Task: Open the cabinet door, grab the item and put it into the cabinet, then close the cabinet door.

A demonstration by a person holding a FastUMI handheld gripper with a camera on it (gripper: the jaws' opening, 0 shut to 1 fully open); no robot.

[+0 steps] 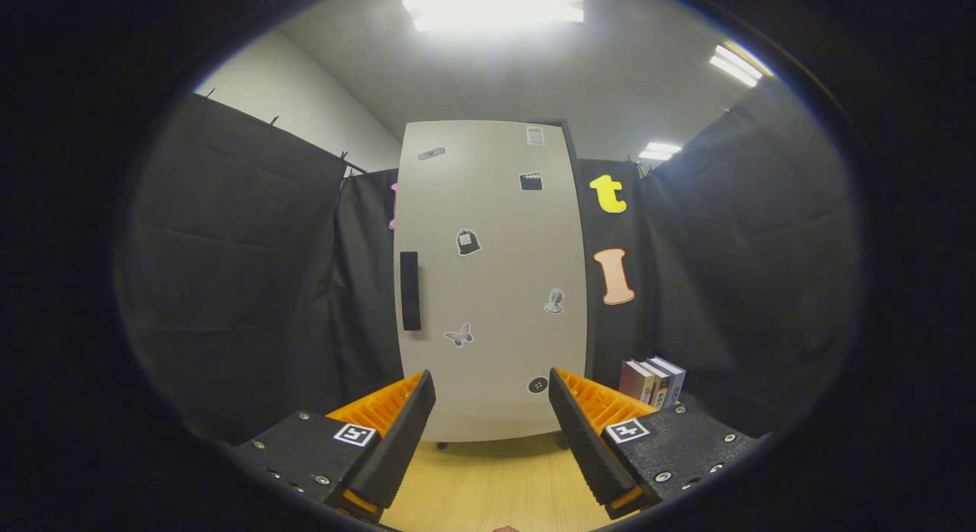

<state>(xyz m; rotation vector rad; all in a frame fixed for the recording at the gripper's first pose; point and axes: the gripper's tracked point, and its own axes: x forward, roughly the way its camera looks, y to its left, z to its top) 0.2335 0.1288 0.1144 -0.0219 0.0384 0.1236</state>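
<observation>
A tall pale cabinet (492, 280) stands straight ahead on the wooden table, its door closed and dotted with small stickers. A dark vertical handle (410, 290) sits near the door's left edge. Several small books (653, 381) stand upright to the right of the cabinet's base, beyond the right finger. My gripper (492, 389) is open, well short of the door, with nothing between its fingers; the cabinet's lower part shows through the gap.
Black cloth walls close in behind and on both sides of the cabinet. Light wooden tabletop (496, 479) runs from the fingers up to the cabinet's feet. Ceiling lights shine above.
</observation>
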